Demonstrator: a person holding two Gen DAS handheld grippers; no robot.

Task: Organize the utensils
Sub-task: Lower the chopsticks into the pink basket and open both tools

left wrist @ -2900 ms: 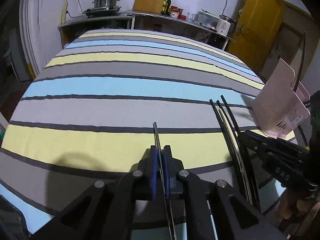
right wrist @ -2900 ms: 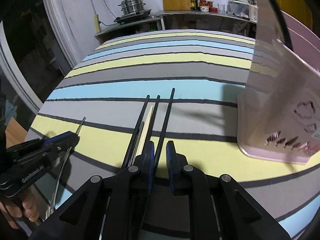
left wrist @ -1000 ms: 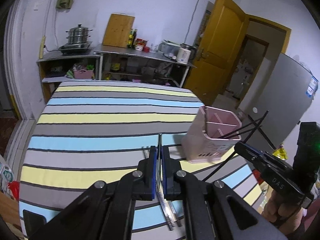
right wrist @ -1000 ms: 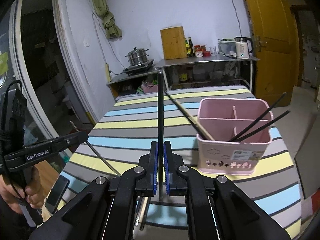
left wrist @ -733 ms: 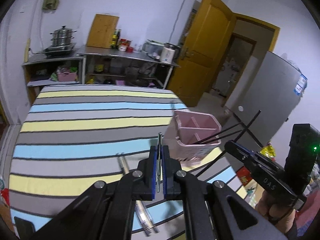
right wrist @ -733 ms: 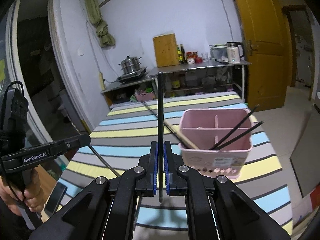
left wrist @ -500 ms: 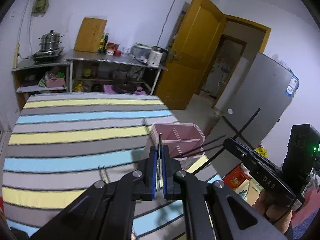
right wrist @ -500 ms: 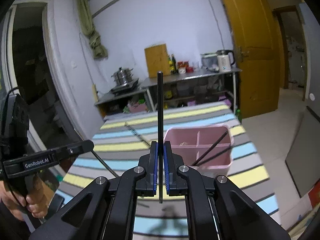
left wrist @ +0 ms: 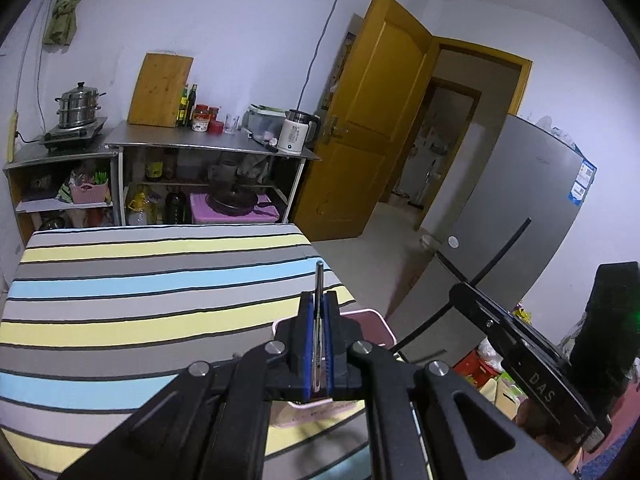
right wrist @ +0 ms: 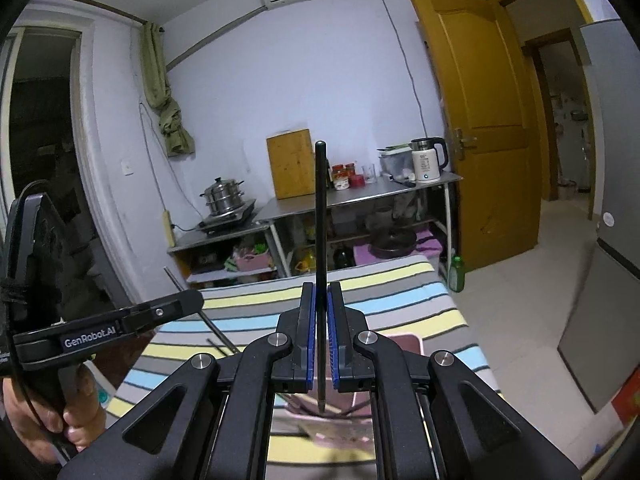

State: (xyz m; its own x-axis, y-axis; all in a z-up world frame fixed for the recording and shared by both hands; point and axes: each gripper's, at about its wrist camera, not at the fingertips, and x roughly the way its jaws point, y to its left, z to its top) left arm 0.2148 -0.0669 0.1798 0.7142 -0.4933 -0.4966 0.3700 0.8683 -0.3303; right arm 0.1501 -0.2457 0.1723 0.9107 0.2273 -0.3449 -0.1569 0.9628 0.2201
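Both grippers are hovering above the pink holder point(left wrist: 380, 322). Left gripper point(left wrist: 319, 320) is pinching a thin metal utensil point(left wrist: 319, 280); right gripper point(right wrist: 321, 316) is pinching a black chopstick point(right wrist: 320, 216) upright. Risk: the holder is largely hidden beneath the jaws, so a lowered tip may be catching its rim or tipping it.

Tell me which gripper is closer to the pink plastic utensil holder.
Right, probably. The right gripper hangs just above the pink plastic utensil holder, black chopstick aimed in; the left gripper hovers to its left, over the striped cloth.
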